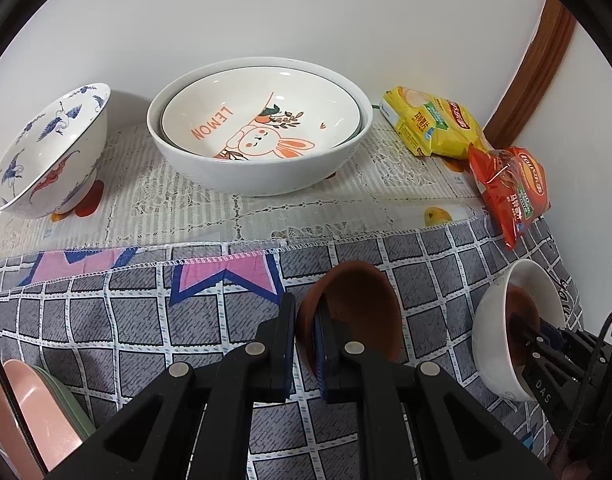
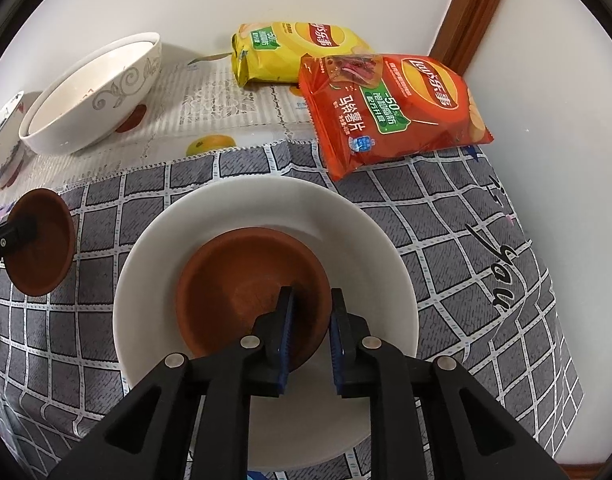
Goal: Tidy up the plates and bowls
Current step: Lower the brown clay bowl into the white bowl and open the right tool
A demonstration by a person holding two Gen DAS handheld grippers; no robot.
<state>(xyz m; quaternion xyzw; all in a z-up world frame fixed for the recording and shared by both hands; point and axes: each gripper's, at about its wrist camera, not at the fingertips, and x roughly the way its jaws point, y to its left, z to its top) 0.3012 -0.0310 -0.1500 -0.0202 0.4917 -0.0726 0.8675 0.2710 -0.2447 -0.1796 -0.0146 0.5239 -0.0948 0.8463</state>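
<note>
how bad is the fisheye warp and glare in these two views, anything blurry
Left wrist view: strong barrel warp, the door frame bows and the corners go black; small glints on the rabbit bowl; all sharp. Right wrist view: same warp bends the checked cloth; sheen on the red chip bag; soft shadows, no blur.

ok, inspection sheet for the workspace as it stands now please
Surface: grey checked cloth overlapping a lace cover.
Job's things: held brown bowl; nested brown bowl inside white bowl; rabbit dish inside large white bowl; crane bowl; pink plate and green plate at the near edge.
Clutter: yellow chip bag, red chip bag.
Grippers: left gripper shut on held brown bowl's rim; right gripper open, jaws astride nested brown bowl's rim.
Cables: black cable beside right gripper.
Surroundings: white wall, wooden trim.
</note>
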